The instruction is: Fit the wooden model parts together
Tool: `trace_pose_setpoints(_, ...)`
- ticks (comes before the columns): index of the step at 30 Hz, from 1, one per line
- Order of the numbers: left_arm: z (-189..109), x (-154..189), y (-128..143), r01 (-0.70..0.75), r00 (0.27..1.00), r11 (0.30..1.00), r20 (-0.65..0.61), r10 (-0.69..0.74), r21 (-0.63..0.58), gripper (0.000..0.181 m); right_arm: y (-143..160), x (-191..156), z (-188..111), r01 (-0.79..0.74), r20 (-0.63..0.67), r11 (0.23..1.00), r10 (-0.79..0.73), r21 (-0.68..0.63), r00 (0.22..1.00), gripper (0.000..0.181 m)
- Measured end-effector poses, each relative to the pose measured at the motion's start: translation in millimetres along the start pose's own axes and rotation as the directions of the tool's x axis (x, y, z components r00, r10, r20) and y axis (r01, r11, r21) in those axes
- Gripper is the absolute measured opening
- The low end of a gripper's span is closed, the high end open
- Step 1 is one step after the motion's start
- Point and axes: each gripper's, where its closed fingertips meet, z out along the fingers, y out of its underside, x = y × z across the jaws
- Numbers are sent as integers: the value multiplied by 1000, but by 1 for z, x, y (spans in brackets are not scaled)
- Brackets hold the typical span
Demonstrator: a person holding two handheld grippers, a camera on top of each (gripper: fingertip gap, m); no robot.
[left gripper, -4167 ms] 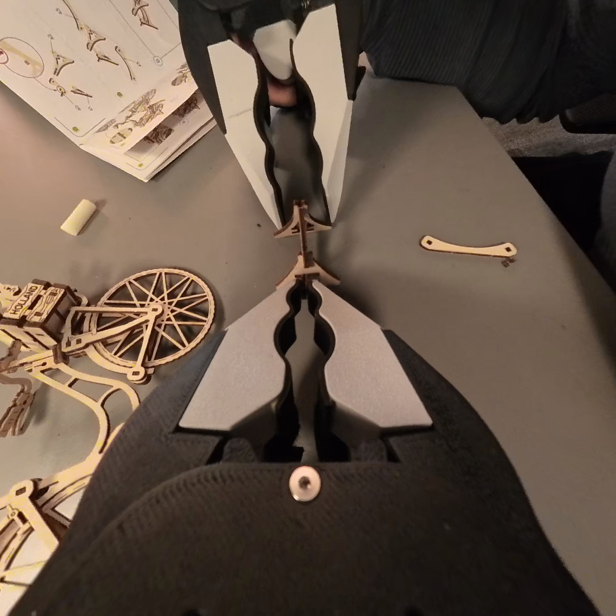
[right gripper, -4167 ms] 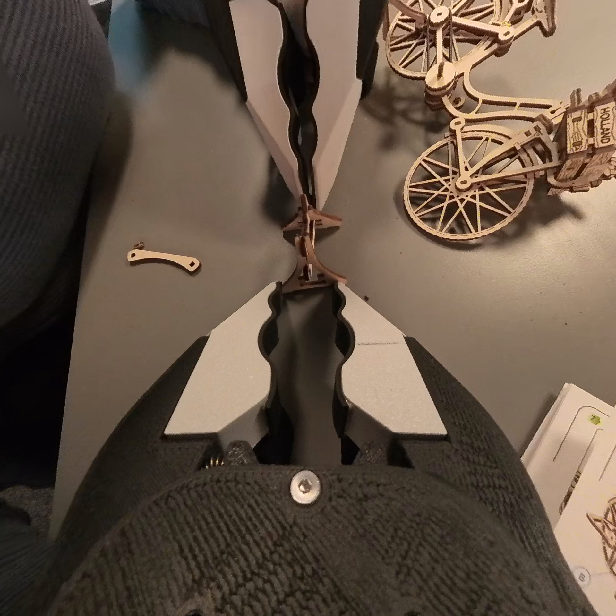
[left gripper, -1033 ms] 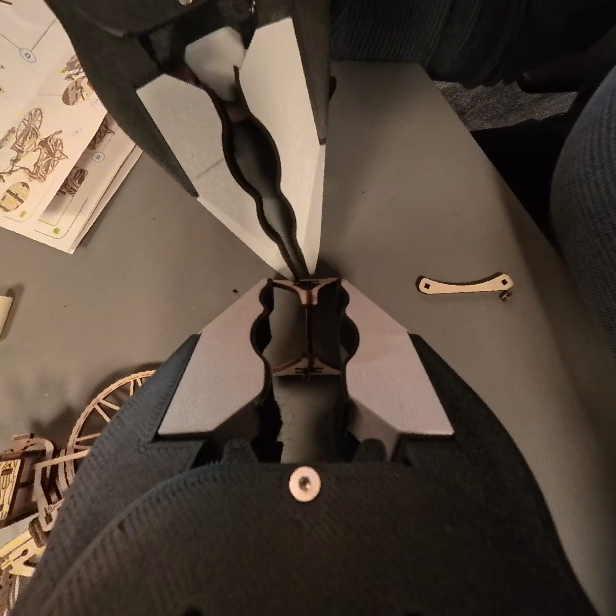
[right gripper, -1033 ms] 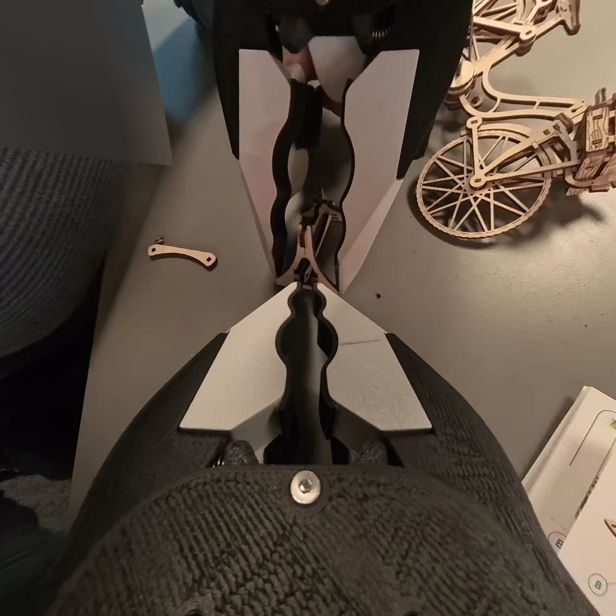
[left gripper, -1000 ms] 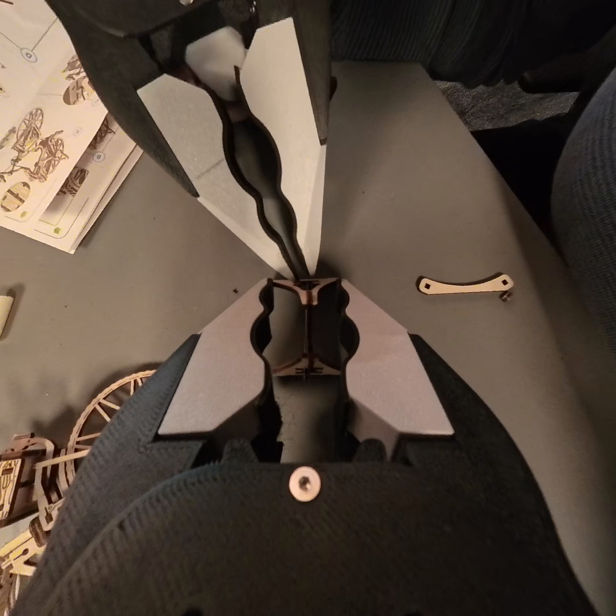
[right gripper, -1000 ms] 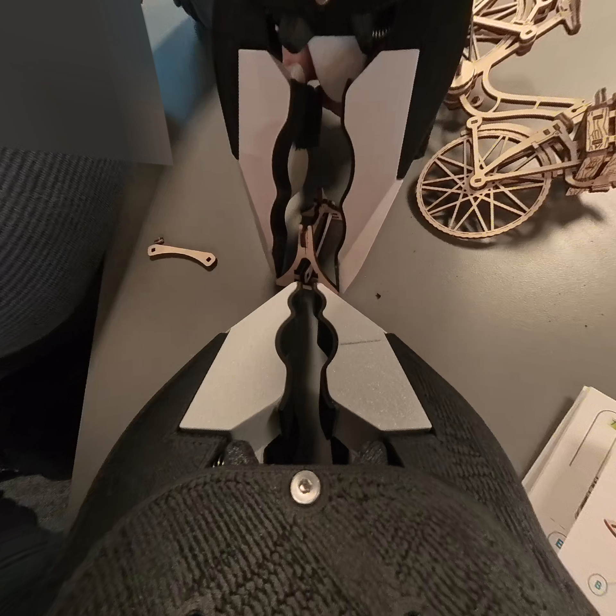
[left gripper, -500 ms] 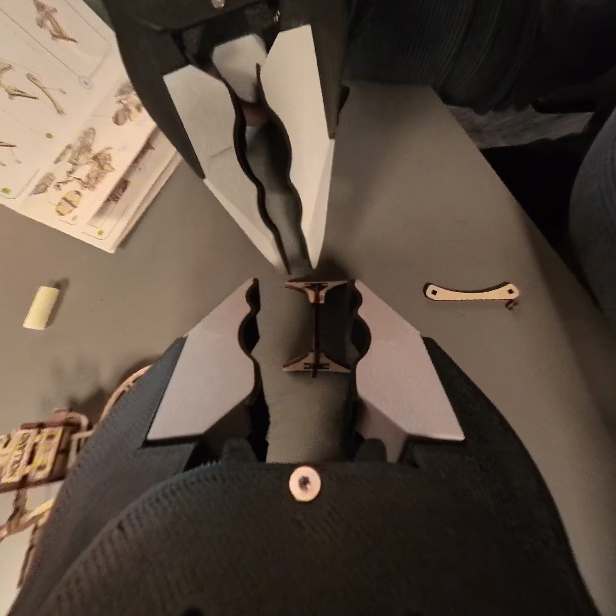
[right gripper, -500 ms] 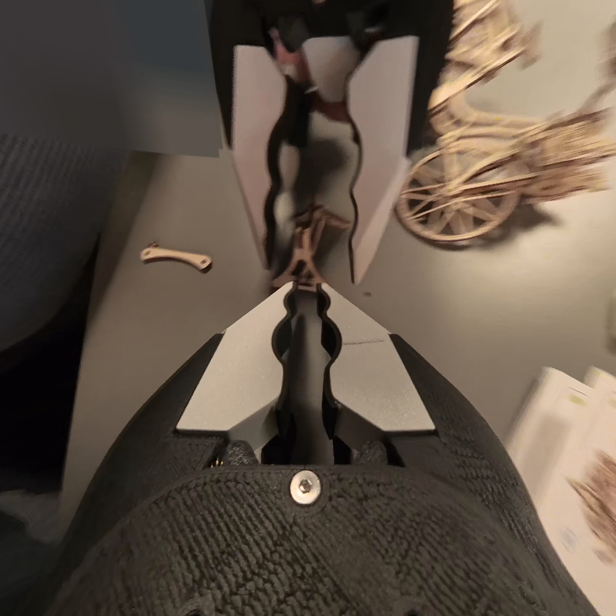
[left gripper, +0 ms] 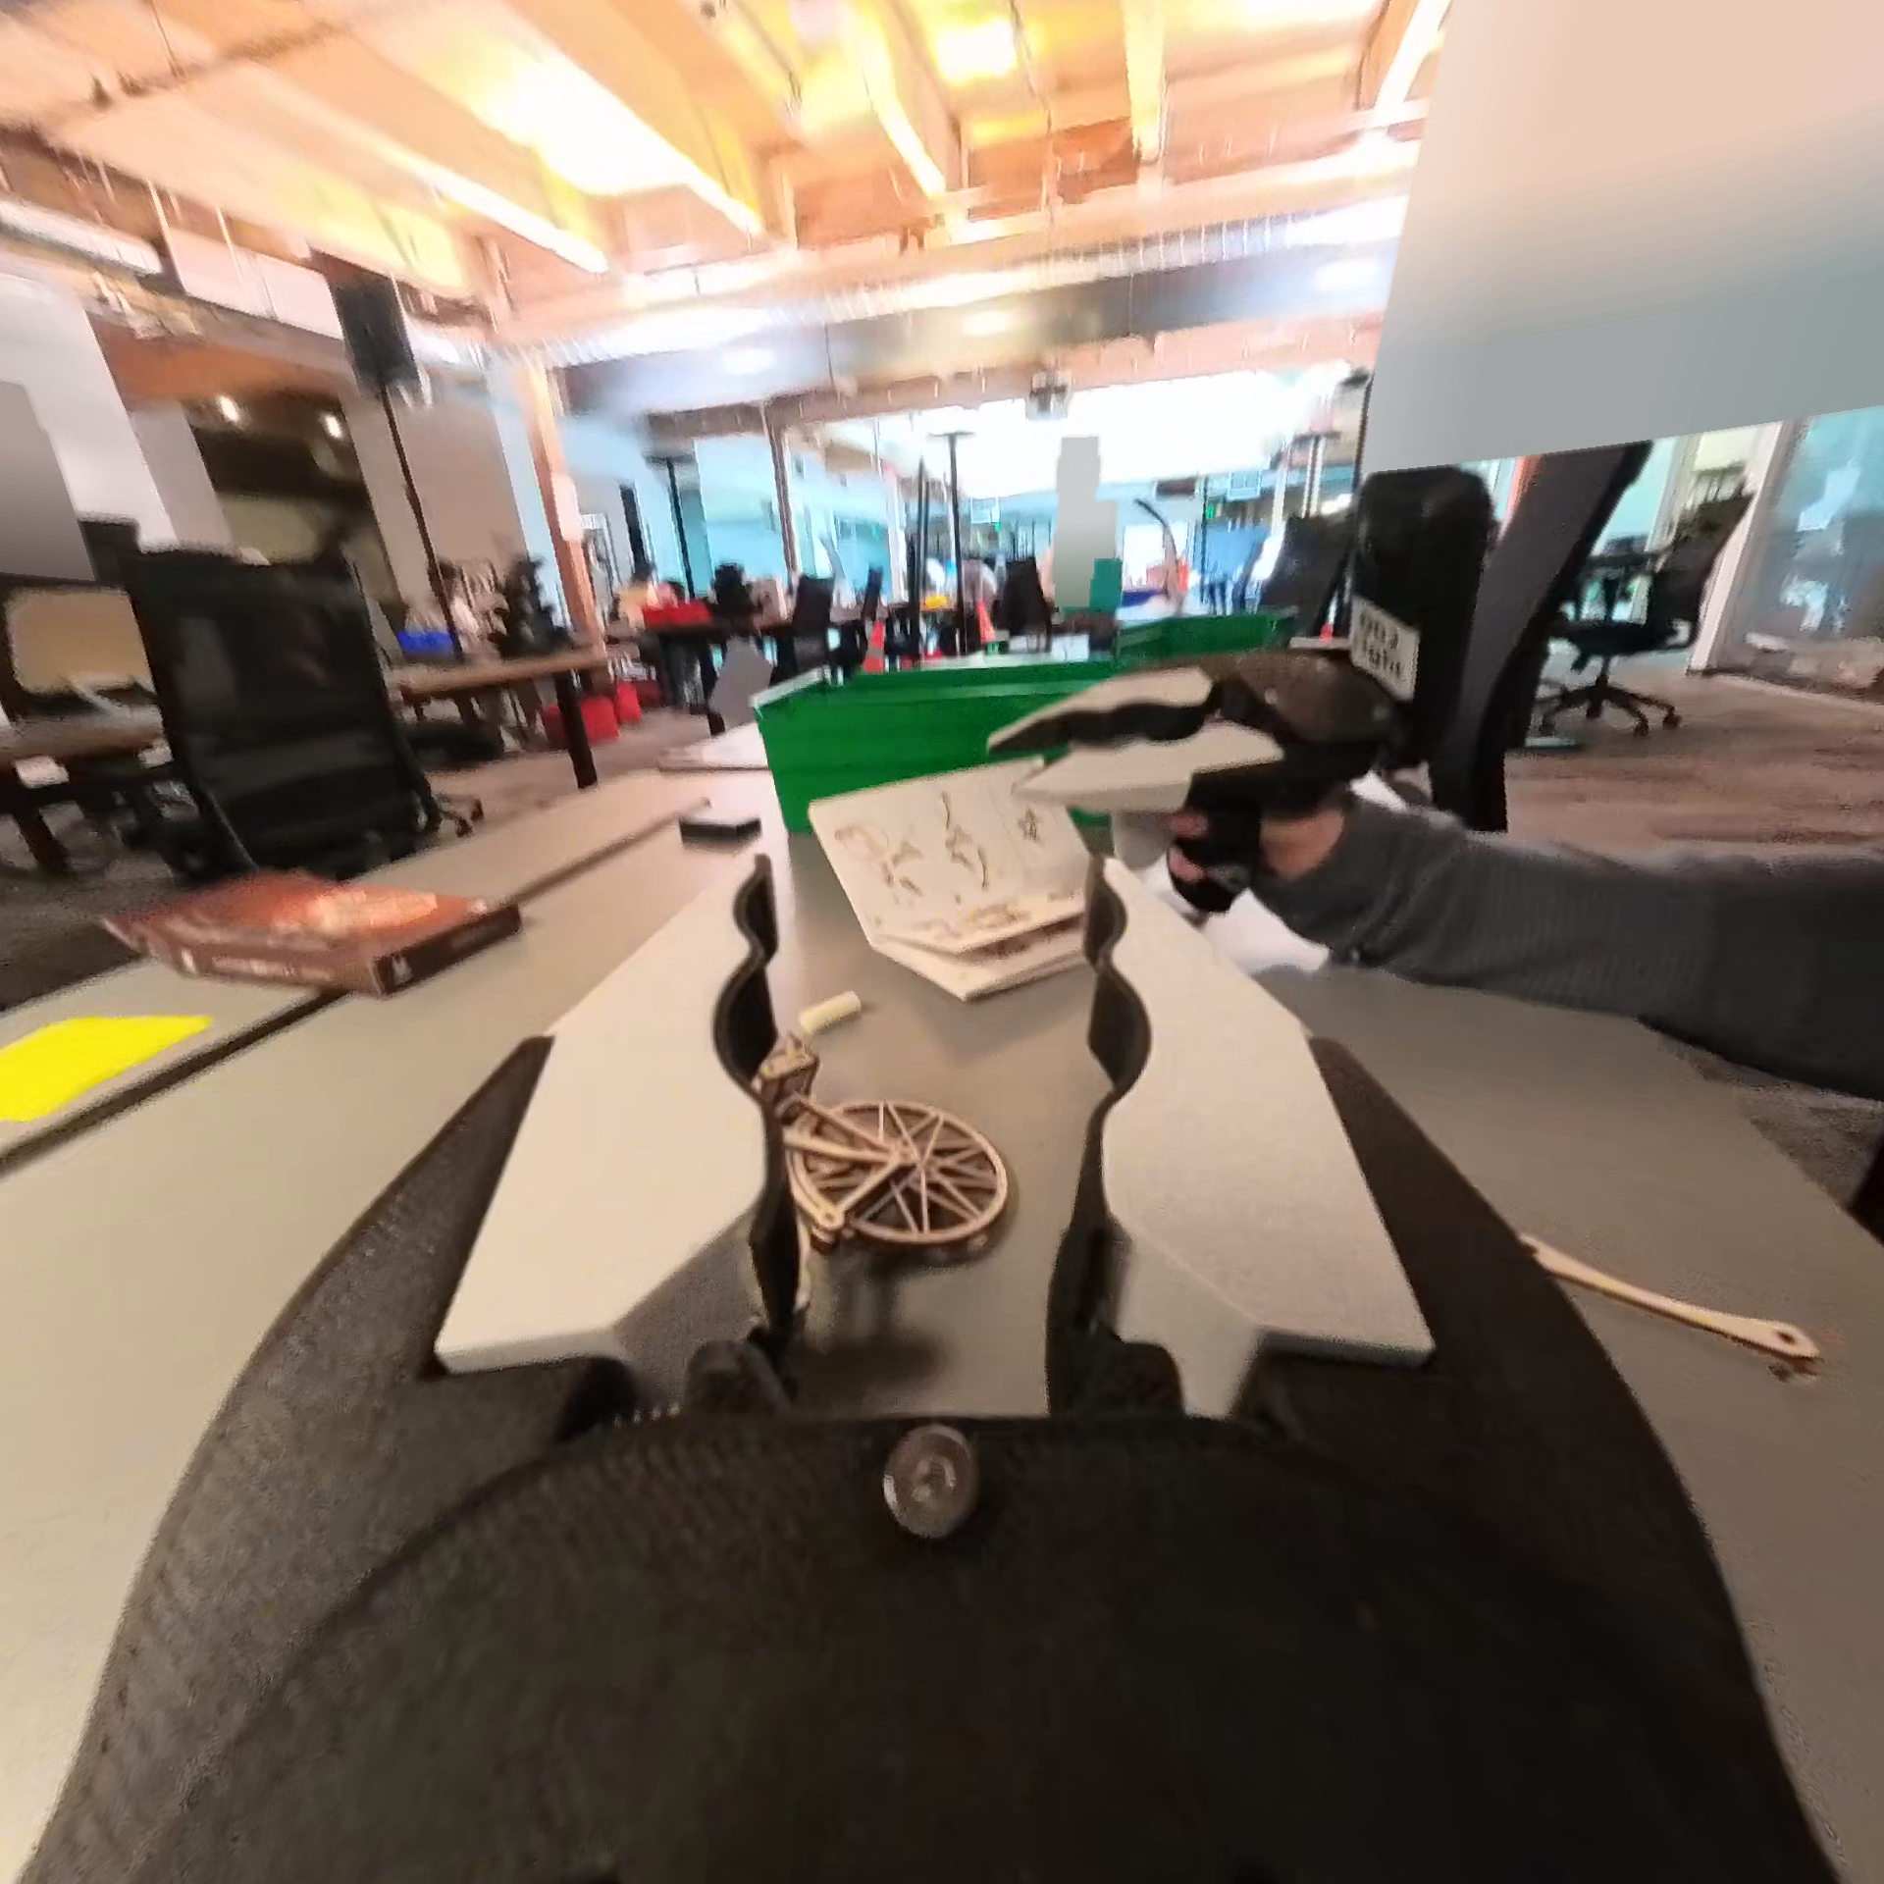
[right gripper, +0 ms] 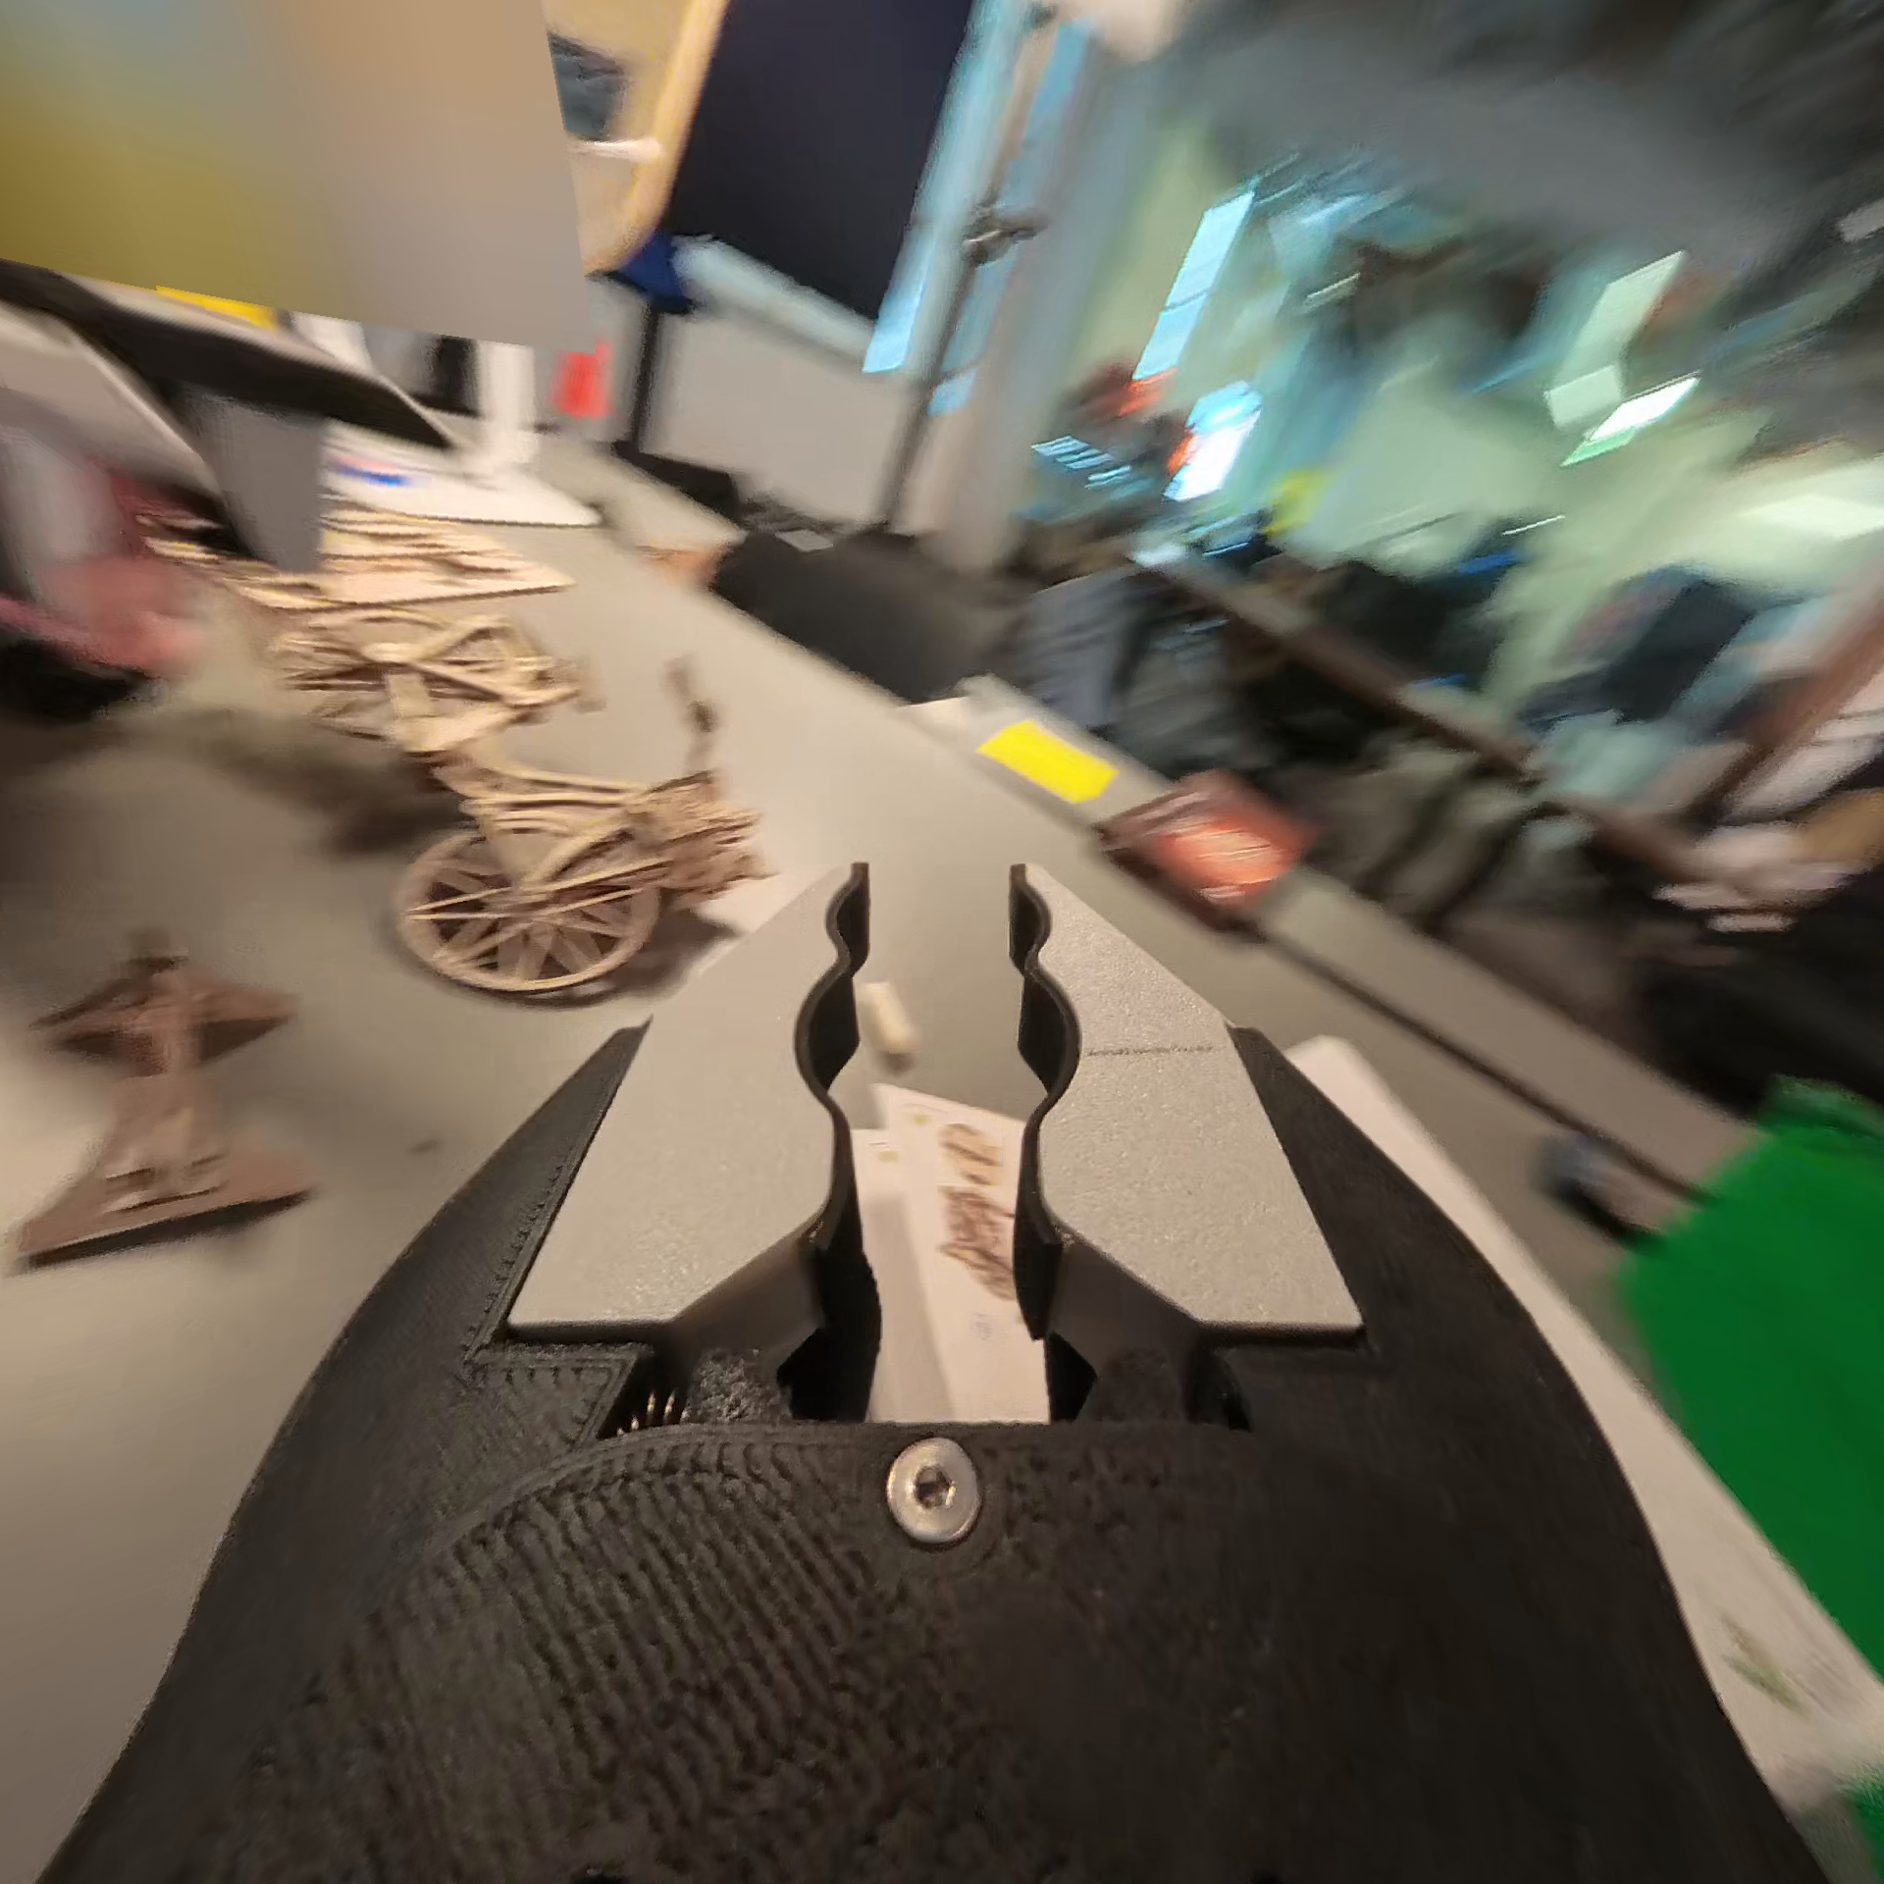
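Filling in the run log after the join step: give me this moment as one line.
left gripper: jaws open, empty | right gripper: jaws open, empty | small joined wooden stand piece: on grey table, nothing touching it

Both wrist cameras ride low over the grey counter (left gripper: 255, 1203), looking almost level along their own tool fingers into the office. The left view faces the instruction booklet (left gripper: 948, 867) and green bin (left gripper: 877, 734); the right view, motion-blurred, looks across from the opposite side. Both share the wooden bicycle model (left gripper: 887, 1162) (right gripper: 551, 867) and the booklet (right gripper: 938, 1223).
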Motion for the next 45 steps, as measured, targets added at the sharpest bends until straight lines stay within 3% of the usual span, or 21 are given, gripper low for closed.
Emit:
trace_pose_setpoints(3, -4, 4, -10, -61, 998, 997, -6, 61, 42, 60, -3, 0, -7, 41, -95, 999, -41, 3, 995, 23)
trace_pose_setpoints(15, -1, 9, 7, -71, 997, 997, -27, 70, -43, 44, -18, -32, -40, 67, -238, 997, -72, -31, 969, 22)
trace_pose_setpoints(17, 0, 14, 11, -37, 997, 997, -76, 32, -67, 34, -24, -51, -42, 34, -128, 999, -31, 18, 991, 25)
trace_pose_setpoints(20, 1, 37, 24, -16, 965, 989, -262, -24, -149, 27, -23, -100, -38, -115, 169, 993, 113, 4, 979, 29)
trace_pose_setpoints(22, -1, 48, 34, -28, 933, 973, -355, -57, -229, 22, -16, -129, -35, -134, 323, 987, 156, -88, 934, 32)
trace_pose_setpoints(26, -7, 61, 59, -96, 879, 912, -464, -110, -399, 11, 13, -169, -23, -31, 506, 949, 195, -314, 840, 41)
trace_pose_setpoints(30, -10, 65, 86, -162, 860, 822, -486, -155, -547, 13, 29, -179, -13, 56, 557, 918, 190, -393, 809, 42)
trace_pose_setpoints(37, -9, 64, 118, -229, 870, 684, -461, -175, -693, 27, 29, -173, -9, -34, 570, 892, 317, -451, 758, 45)
trace_pose_setpoints(45, -5, 65, 116, -276, 843, 706, -517, -148, -652, 17, 43, -176, -5, 49, 610, 868, 306, -494, 731, 46)
